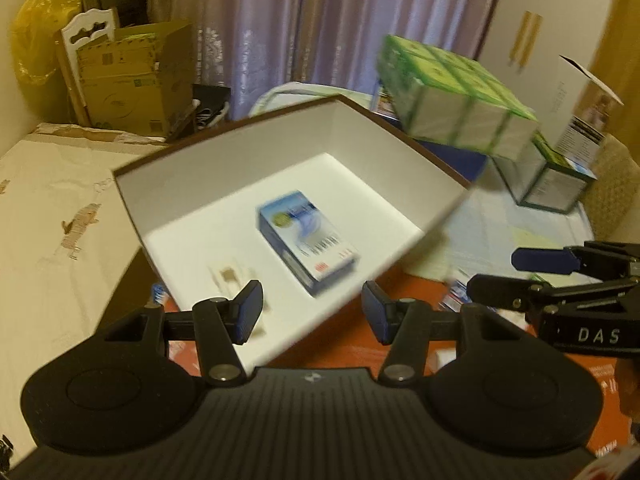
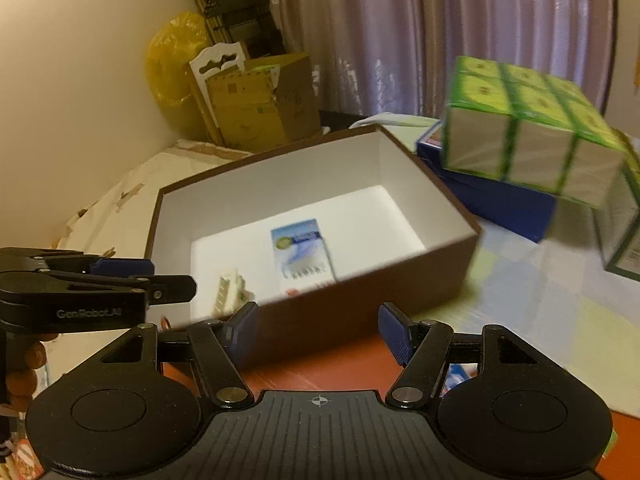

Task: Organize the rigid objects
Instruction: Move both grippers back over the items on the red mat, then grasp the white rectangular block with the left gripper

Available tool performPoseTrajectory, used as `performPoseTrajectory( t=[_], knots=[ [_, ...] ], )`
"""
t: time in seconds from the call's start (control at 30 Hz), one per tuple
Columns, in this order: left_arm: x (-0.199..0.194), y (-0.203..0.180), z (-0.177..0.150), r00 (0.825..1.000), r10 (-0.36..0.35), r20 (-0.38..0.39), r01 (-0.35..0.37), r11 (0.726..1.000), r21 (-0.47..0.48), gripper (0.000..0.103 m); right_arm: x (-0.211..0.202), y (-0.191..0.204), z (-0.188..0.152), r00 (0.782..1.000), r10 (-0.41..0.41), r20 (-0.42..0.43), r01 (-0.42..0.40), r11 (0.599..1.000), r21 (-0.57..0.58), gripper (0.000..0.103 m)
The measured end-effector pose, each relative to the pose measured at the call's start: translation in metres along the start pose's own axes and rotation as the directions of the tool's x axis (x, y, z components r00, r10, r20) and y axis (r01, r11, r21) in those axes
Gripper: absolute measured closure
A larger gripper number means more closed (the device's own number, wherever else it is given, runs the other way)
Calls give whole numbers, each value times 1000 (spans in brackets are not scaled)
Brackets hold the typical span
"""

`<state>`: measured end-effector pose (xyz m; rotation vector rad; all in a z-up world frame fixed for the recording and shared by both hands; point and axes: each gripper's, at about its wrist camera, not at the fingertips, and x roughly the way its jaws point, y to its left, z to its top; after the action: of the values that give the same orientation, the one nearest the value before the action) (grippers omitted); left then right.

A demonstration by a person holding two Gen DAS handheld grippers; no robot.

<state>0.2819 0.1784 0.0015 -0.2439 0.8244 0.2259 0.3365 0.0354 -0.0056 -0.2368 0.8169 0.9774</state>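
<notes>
Box [image 2: 320,320], brown outside w/ white inside, sits mid-frame in both views, open top. Inside: blue-white carton [image 1: 308,240] lying flat near centre of floor, plus small white ridged piece [image 2: 232,294] at lower left of floor. So sorting partly done, at least two items already in.

Left gripper [image 1: 312,312] low centre in left wrist view, tongs spread wide, nothing between them, hanging over near edge of box. Right gripper [image 2: 318,332] low centre in right wrist view, tongs also spread, empty, just short of near brown wall. Each also seen side-on at edge of other's view.

Step in hand, prob.: between picks, both empty, looking for next item. Frames blurred, so likely mid-move; can't tell direction.

Candidates: green-white multipack [image 2: 532,136], upper right of frame, tilted on blue flat box [image 2: 500,200]; another green-edged box [image 1: 552,180] right of it. More small packets, blurred, at lower right of left wrist view, by right gripper; can't tell what.

Next move calls for: picking a target narrow enough for spread tongs (multipack looks too broad for one gripper, maybe needs both), squaring tongs to two flat sides, then setting down in free floor at back/right of box, clear of carton.
</notes>
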Motion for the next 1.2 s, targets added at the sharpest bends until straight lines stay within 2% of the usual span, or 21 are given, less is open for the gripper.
performPoseTrajectory(
  t=[0.17, 0.4, 0.53, 0.87, 1.2],
  knots=[
    [-5, -28, -33, 999, -34, -41, 35, 999, 26, 52, -30, -19, -36, 1000, -20, -9, 20, 1000, -4, 40],
    [1, -62, -81, 988, -61, -139, 68, 997, 45, 52, -58, -45, -92, 996, -20, -91, 22, 999, 23, 40],
    [1, -76, -100, 983, -77, -169, 89, 994, 64, 52, -65, -57, -114, 990, -15, -139, 23, 998, 56, 40],
    [12, -104, -131, 963, -110, -247, 147, 980, 136, 51, -71, -79, -142, 981, -8, -196, 33, 991, 126, 40],
    [28, -128, -141, 952, -121, -281, 186, 958, 216, 50, -71, -97, -156, 971, 2, -237, 46, 979, 198, 40]
  ],
)
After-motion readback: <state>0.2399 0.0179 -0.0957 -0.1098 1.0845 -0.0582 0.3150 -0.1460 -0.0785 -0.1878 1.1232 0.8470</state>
